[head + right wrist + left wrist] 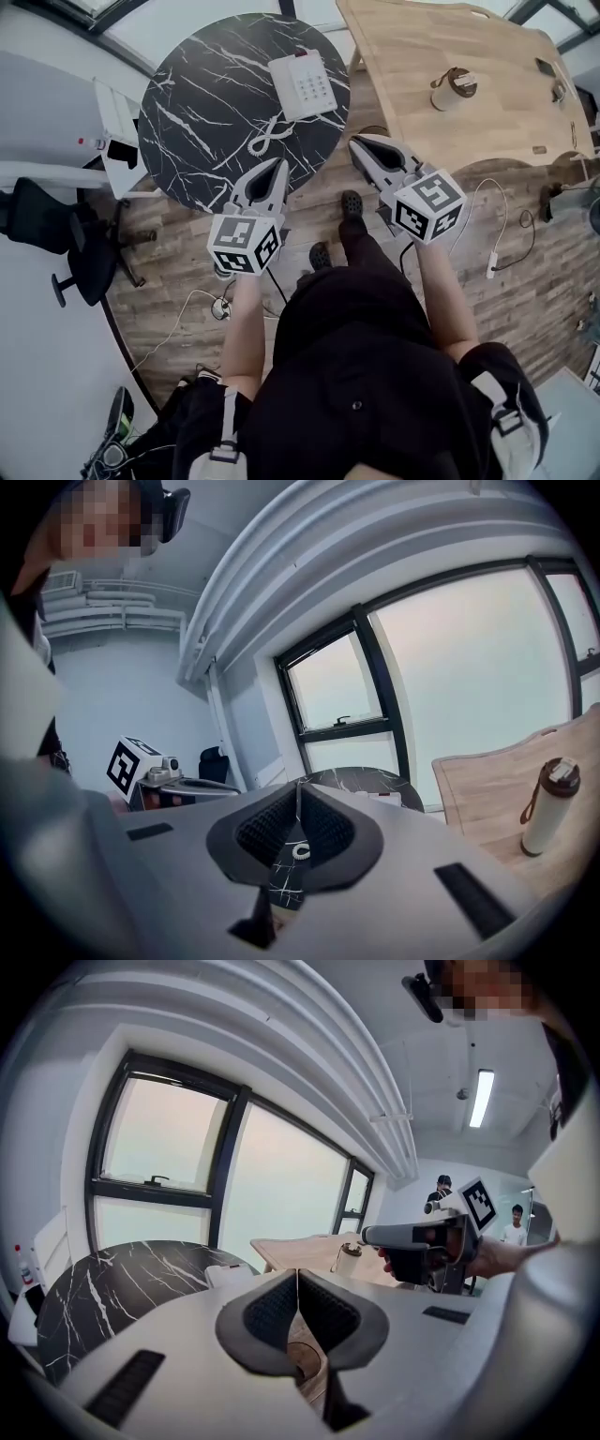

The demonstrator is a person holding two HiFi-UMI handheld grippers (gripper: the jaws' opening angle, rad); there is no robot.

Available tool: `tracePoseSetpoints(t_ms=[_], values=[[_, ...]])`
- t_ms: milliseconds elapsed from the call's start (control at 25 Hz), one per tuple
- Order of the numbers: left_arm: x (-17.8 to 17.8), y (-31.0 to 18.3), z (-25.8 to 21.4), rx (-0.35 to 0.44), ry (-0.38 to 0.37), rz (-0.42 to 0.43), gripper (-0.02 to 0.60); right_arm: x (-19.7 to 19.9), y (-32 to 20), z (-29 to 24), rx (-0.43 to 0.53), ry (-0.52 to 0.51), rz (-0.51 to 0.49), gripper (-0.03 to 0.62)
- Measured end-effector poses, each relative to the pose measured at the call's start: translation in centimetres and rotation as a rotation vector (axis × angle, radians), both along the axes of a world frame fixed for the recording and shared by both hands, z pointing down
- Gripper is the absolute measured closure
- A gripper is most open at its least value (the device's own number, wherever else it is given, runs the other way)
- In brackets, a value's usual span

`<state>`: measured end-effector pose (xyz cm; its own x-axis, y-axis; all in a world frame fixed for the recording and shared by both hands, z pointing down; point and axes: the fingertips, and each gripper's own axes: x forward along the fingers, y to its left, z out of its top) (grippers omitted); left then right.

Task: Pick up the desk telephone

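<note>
- We see the desk telephone [302, 84], white with a keypad, lying flat on the round black marble table [202, 112], out toward the 2 o'clock edge of the tabletop in the head view.
- Its coiled cord [267, 139] trails off from the phone toward 7 o'clock and loops on the marble.
- Neither gripper touches the phone; both hang off the near rim of the table, well apart from it.
- The left gripper [279, 167] sits at about 6 o'clock from the phone, with its tips over the table's near edge just past the cord. In its own view we find the dark pads [272, 1312] pressed together with nothing between them.
- The right gripper [359, 145] is at about 4 o'clock from the phone, over the wooden floor [187, 272] beside the table. Its pads [328, 827] also meet at the tip and pinch nothing. The cord only shows on the marble through the gap below them.
- At 3 o'clock from the marble table stands a light wooden table [487, 56] with a capped bottle [454, 89] on it.
- At 9 o'clock is a white cabinet [114, 131], and a black office chair [56, 234] sits below it.
- At 6 o'clock we see the person's dark shoes [352, 202] and white cables [187, 314] on the floor.
</note>
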<state>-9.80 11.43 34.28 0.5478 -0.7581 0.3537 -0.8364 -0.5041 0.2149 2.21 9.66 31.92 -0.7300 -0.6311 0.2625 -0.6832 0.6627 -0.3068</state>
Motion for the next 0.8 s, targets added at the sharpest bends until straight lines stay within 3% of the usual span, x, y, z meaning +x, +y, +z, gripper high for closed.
tracePoseSetpoints(t_ms=[360, 480, 800], values=[[2.1, -6.2, -0.3, -0.008, -0.003, -0.042, 0.563, 0.9, -7.0, 0.7, -0.027, -0.006, -0.091, 0.557], [2.6, -7.8, 0.0, -0.013, -0.001, -0.071, 0.563, 1.4, -8.8, 1.4, -0.042, 0.003, -0.122, 0.495], [4.4, -11.3, 1.0, -0.028, 0.027, -0.124, 0.563, 2.7, -12.7, 3.5, -0.083, 0.027, -0.186, 0.443]])
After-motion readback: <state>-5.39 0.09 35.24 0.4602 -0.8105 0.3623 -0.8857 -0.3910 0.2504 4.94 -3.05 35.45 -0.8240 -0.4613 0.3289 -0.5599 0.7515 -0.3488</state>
